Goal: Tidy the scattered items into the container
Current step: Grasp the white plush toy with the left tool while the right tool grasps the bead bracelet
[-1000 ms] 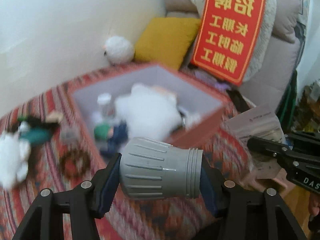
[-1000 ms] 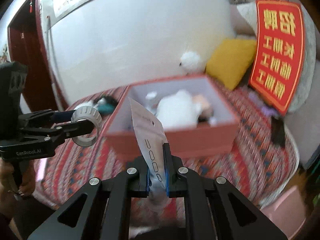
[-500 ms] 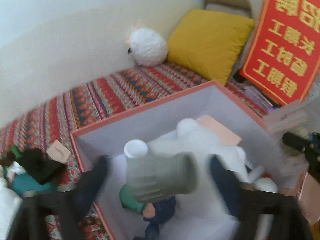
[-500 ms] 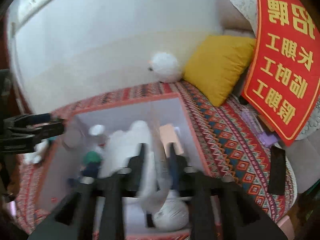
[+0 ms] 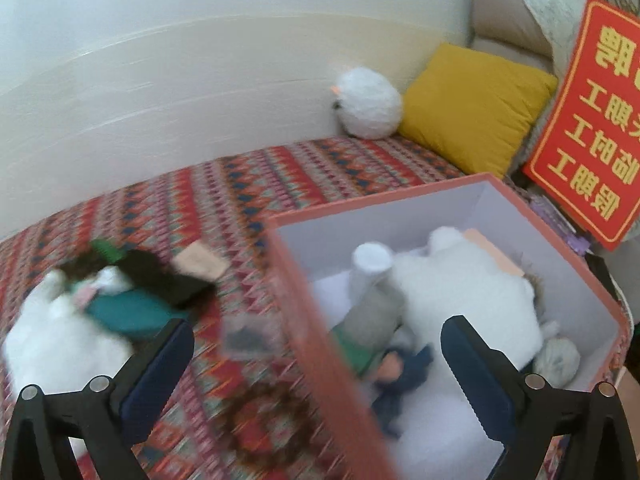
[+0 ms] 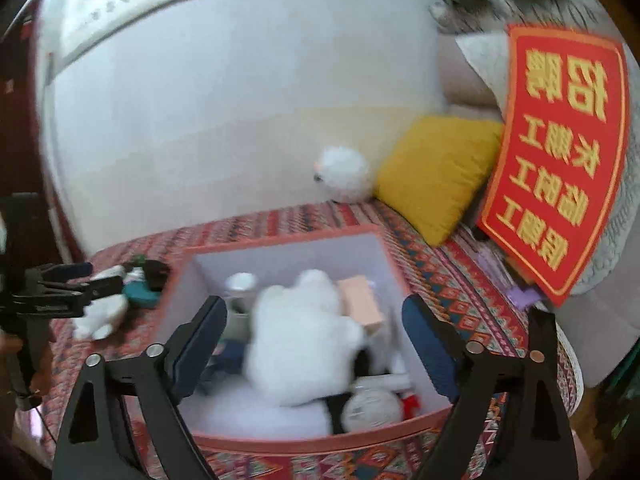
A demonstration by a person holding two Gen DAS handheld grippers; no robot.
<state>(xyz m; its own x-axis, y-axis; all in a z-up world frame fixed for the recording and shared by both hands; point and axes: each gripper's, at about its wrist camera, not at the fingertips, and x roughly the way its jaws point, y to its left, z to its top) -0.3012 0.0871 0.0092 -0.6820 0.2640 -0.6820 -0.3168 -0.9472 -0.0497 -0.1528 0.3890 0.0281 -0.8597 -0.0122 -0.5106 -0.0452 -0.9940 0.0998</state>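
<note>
Both tongs hang wide apart with nothing between them. The left gripper (image 5: 316, 356) straddles the near wall of the pink box (image 5: 304, 280), and the grey cylinder (image 5: 374, 308) lies inside just ahead of it, leaning on the white plush (image 5: 460, 292). The right gripper (image 6: 314, 340) hovers over the box's middle, above that plush.

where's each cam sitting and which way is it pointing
Left wrist: on the left hand-held gripper, open, above the box's left wall, looking toward the wall; only its own fingers show.
Right wrist: on the right hand-held gripper, open, over the box's near edge, facing the wall; its fingers and the left hand-held gripper show.
Shared: box, white plush, yellow pillow, red sign.
</note>
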